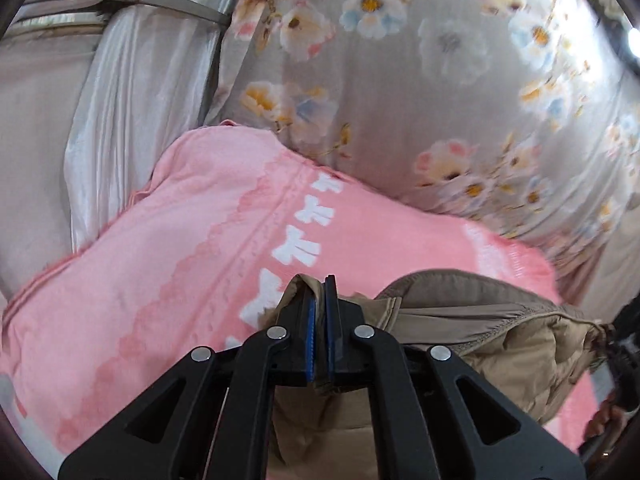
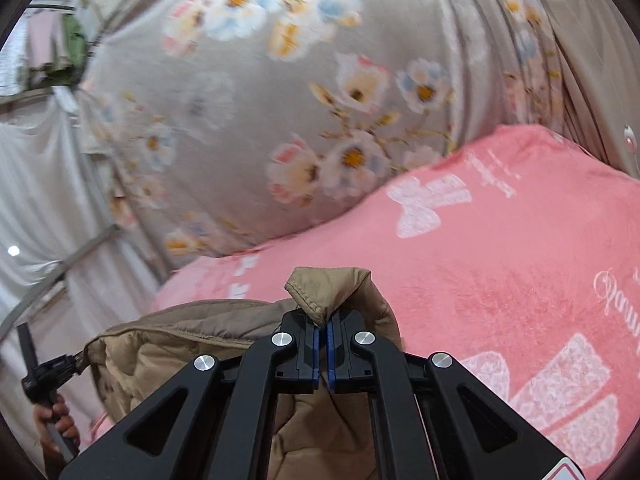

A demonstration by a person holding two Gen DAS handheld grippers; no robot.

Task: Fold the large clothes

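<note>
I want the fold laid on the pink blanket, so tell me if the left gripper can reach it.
Probably yes. The left gripper, shut on the tan jacket, hangs just above the pink blanket, with only the jacket's own cloth between them.

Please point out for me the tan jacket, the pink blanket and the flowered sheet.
tan jacket [image 2: 340, 288]: right wrist view, on the pinched corner above the gripper.
pink blanket [image 1: 200, 216]: left wrist view, on its plain pink surface.
flowered sheet [image 1: 400, 92]: left wrist view, on the grey cloth between flowers.
</note>
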